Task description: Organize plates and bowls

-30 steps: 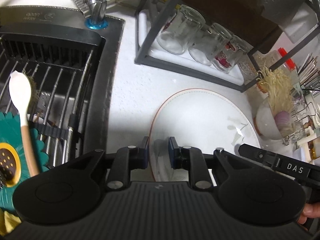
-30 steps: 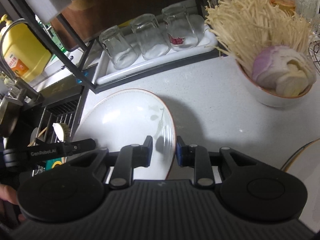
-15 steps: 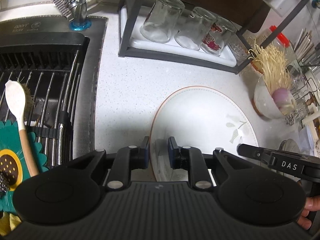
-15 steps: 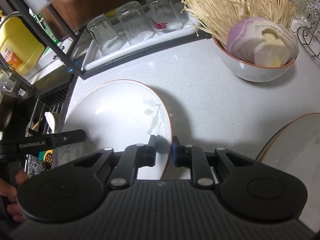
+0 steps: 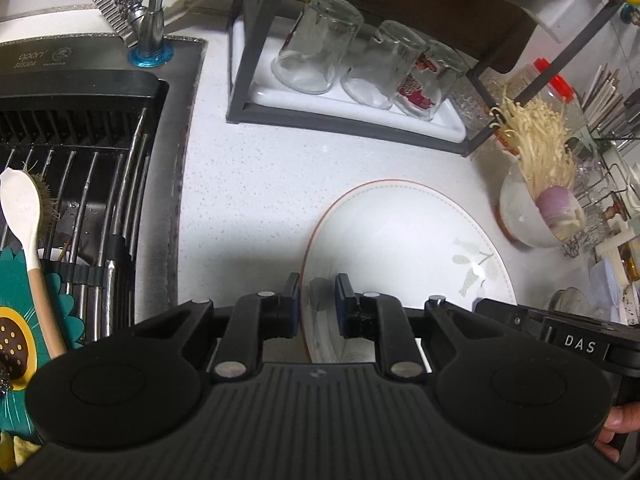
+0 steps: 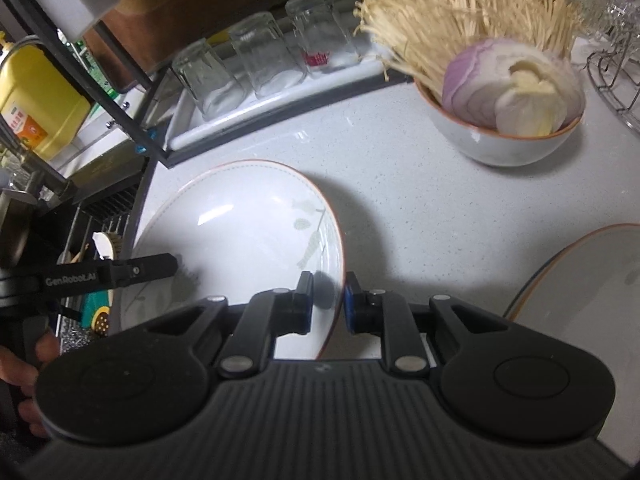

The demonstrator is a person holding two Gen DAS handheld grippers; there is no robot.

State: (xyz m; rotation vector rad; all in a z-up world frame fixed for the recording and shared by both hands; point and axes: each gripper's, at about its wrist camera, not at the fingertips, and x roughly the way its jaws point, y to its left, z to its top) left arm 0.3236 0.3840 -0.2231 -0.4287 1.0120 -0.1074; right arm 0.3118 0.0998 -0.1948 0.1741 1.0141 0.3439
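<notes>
The left gripper point(image 5: 316, 306) and right gripper point(image 6: 328, 303), its jaws just closed, each clamp opposite rims of the plate point(image 5: 404, 240), seemingly to lift it level off the counter point(image 5: 256, 184), with the bowl point(image 6: 500, 142), rack point(image 5: 340, 124) and second plate point(image 6: 580, 280) close around.

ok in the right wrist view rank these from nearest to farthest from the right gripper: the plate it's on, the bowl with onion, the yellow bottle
1. plate: its rim sits between the fingers of the right gripper.
2. bowl with onion: up and to the right, on the counter.
3. yellow bottle: far left, behind the rack's frame.
</notes>
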